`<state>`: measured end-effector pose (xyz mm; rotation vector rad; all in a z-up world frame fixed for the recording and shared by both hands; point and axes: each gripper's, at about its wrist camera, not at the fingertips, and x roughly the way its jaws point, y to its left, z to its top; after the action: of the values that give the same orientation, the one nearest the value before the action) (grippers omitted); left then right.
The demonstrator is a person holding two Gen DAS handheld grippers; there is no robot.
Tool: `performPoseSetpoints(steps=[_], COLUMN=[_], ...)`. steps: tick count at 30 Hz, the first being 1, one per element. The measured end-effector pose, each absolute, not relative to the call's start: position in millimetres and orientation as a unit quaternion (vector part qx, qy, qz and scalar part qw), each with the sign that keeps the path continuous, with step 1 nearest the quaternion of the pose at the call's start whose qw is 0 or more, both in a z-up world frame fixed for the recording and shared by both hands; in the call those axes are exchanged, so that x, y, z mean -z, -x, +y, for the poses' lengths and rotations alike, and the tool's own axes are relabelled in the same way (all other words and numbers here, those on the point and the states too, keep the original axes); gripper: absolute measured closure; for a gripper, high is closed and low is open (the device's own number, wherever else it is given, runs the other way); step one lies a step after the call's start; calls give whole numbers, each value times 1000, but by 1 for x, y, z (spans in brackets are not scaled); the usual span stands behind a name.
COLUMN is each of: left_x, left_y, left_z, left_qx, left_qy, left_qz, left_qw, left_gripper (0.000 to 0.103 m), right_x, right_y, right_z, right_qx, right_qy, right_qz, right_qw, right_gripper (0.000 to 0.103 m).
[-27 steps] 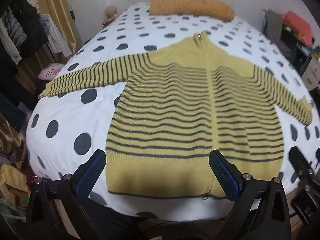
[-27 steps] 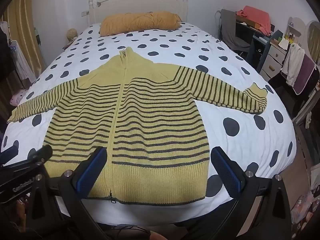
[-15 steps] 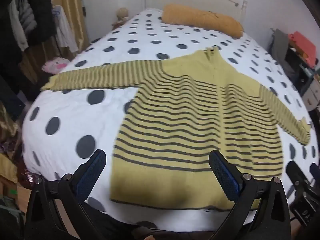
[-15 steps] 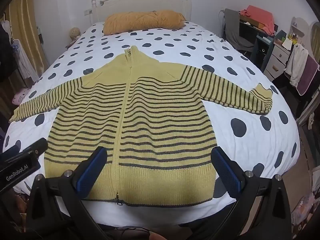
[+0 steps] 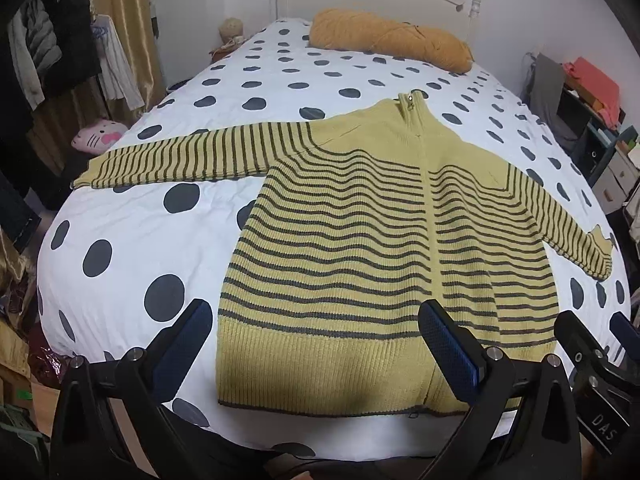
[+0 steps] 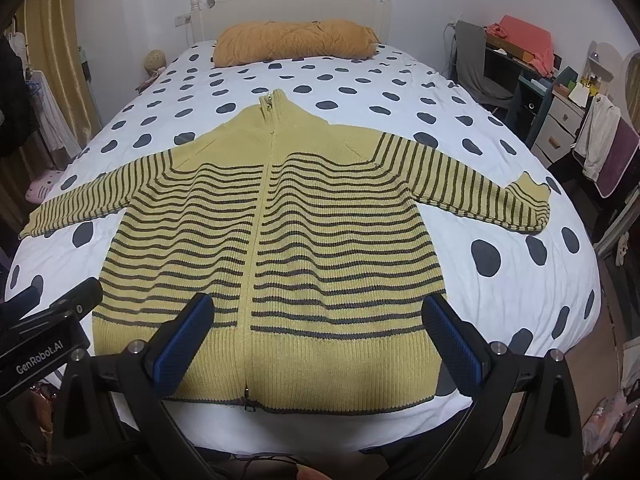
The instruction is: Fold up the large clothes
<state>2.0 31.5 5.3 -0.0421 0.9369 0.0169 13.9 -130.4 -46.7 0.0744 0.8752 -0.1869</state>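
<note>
**Left wrist view: sweater spread flat, nothing gripped yet**

Left wrist and right wrist views both look up the bed [image 6: 500,280] from its foot. A yellow zip sweater with dark stripes [image 6: 280,240] lies face up on the polka-dot cover, zipped shut, collar toward the headboard, hem at the near edge. Both sleeves are stretched out sideways: the left sleeve [image 5: 180,156] runs straight toward the bed's edge, while the right sleeve [image 6: 472,184] ends in a cuff slightly turned up. Laid this flat and symmetric, the garment looks ready for a first fold, probably a sleeve brought across the body.

The left gripper [image 5: 320,344] hovers above the hem with its fingers spread wide and nothing between them. The right gripper [image 6: 320,340] is likewise wide open and empty, over the hem near the zipper's lower end.

No container holds any part of the task; an orange pillow [image 6: 292,42] sits at the headboard, well apart from the sweater.
</note>
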Motion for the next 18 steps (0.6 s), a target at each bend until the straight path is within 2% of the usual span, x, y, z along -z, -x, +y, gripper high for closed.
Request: performPoseSetpoints(steps=[18], left_x=[-21], left_y=[23], left_z=[21], left_qx=[8], left_qy=[8], left_qz=[436], left_qw=[900], left_gripper=[0], right_x=[35], right_y=[3], right_z=[-131], right_qx=[86], right_qy=[-41], right_qz=[414], right_qw=[905], right_gripper=[0])
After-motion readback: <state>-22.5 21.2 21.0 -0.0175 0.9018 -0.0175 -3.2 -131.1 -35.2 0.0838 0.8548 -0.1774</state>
